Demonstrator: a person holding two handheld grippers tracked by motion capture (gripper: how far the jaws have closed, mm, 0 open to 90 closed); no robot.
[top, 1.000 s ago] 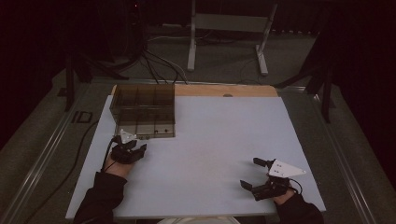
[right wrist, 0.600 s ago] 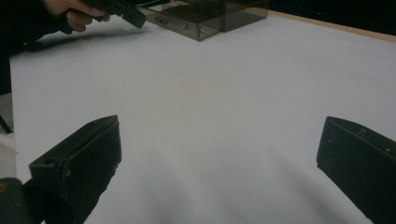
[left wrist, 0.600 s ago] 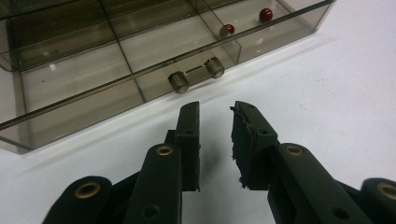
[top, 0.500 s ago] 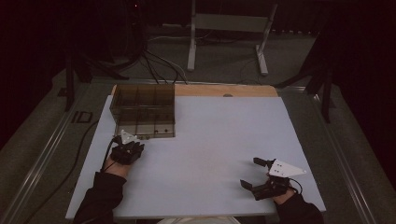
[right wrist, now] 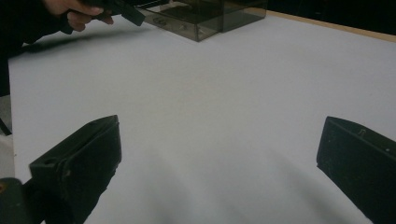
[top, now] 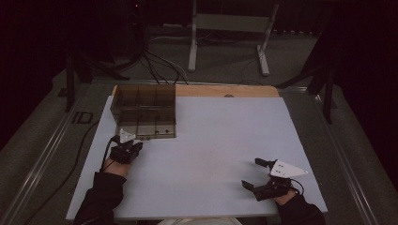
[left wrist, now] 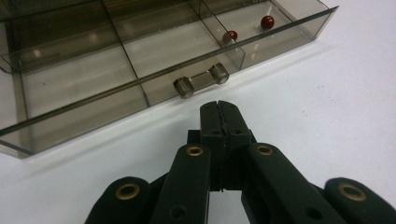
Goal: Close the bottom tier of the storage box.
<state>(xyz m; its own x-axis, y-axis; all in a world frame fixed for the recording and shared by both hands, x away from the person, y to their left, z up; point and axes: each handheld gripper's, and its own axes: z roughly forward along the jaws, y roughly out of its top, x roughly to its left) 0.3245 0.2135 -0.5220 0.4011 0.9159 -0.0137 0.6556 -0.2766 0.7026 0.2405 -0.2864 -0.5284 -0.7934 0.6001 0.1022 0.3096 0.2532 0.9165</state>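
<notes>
Two black grippers work near a smoky clear plastic compartment box (top: 145, 112): left gripper (left wrist: 219, 108), jaws just pressed together on nothing, points at the box's cylindrical drawer handle (left wrist: 201, 80) just ahead; right gripper (top: 256, 174) rests well apart, jaws spread.

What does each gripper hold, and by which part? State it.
Nothing. The left gripper is shut on air short of the drawer handle; the right gripper stands open.
</notes>
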